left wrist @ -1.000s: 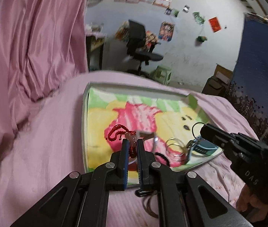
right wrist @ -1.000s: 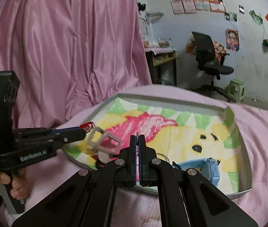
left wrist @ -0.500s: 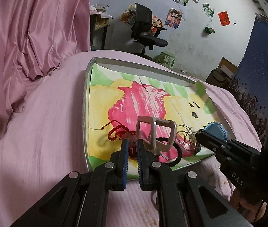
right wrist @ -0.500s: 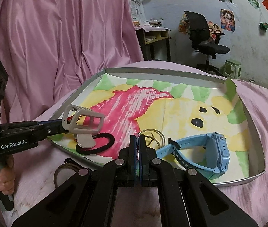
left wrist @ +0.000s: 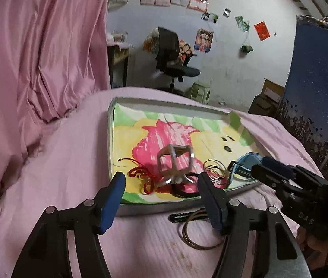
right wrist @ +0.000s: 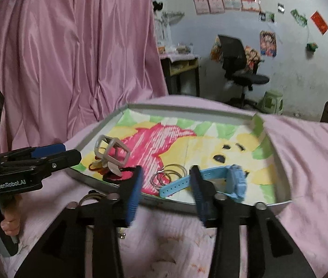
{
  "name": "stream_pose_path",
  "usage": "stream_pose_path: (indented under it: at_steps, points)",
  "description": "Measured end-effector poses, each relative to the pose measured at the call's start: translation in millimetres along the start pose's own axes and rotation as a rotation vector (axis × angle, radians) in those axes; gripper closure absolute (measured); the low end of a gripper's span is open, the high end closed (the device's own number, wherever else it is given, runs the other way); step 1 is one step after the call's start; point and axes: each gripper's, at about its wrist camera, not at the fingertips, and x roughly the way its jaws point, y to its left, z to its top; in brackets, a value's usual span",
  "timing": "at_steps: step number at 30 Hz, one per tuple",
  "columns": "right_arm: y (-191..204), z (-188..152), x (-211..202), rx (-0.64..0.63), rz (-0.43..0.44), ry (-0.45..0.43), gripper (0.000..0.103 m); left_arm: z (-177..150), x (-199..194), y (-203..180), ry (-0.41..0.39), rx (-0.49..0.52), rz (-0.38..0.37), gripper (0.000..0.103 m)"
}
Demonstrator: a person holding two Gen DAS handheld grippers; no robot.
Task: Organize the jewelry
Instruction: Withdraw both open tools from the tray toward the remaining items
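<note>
A shallow grey tray (left wrist: 164,103) (right wrist: 187,108) lined with a cartoon picture lies on the pink cloth. In its near part sit a beige claw clip (left wrist: 174,162) (right wrist: 111,152), a red cord bracelet (left wrist: 140,173), a black hair tie (left wrist: 184,189), thin metal bangles (left wrist: 215,172) (right wrist: 168,175) and a blue watch (left wrist: 247,161) (right wrist: 212,178). My left gripper (left wrist: 161,180) (right wrist: 70,154) stands open just short of the clip, holding nothing. My right gripper (right wrist: 166,176) (left wrist: 260,170) is open too, its fingers either side of the bangles and the watch strap, above the tray's near rim.
On the cloth outside the tray's near edge lie a bronze ring (left wrist: 198,234) and a small black piece (left wrist: 180,217). A pink curtain (left wrist: 36,58) hangs at the left. An office chair (right wrist: 240,69) and a green stool (right wrist: 271,99) stand far behind.
Both grippers have gone from shut to open. The left one let go of the claw clip, which now rests in the tray by the red cord.
</note>
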Motion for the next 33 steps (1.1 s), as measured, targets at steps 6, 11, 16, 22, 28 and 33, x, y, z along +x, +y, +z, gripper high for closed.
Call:
stream_pose_path:
  at_steps: [6,11,16,22,28,33]
  points:
    - [2,-7,-45,-0.005,-0.060,-0.129,0.021,-12,-29,-9,-0.097,0.025,0.006,0.018]
    - [2,-12,-71,-0.001,-0.082,-0.186,0.003,-24,-52,-19,-0.164,0.063,0.021,0.002]
    - [5,-20,-87,-0.008,-0.095,-0.204,0.002,-37,-72,-23,-0.218,0.090,0.020,0.000]
    - [9,-31,-99,-0.017,-0.118,-0.205,0.002,-50,-84,-18,-0.238,0.066,0.012,0.000]
    - [10,-45,-105,-0.047,-0.130,-0.181,0.002,-61,-90,-14,-0.227,0.060,0.011,0.000]
    - [11,-50,-100,-0.074,-0.125,-0.136,0.002,-62,-81,-10,-0.161,0.055,-0.005,0.000]
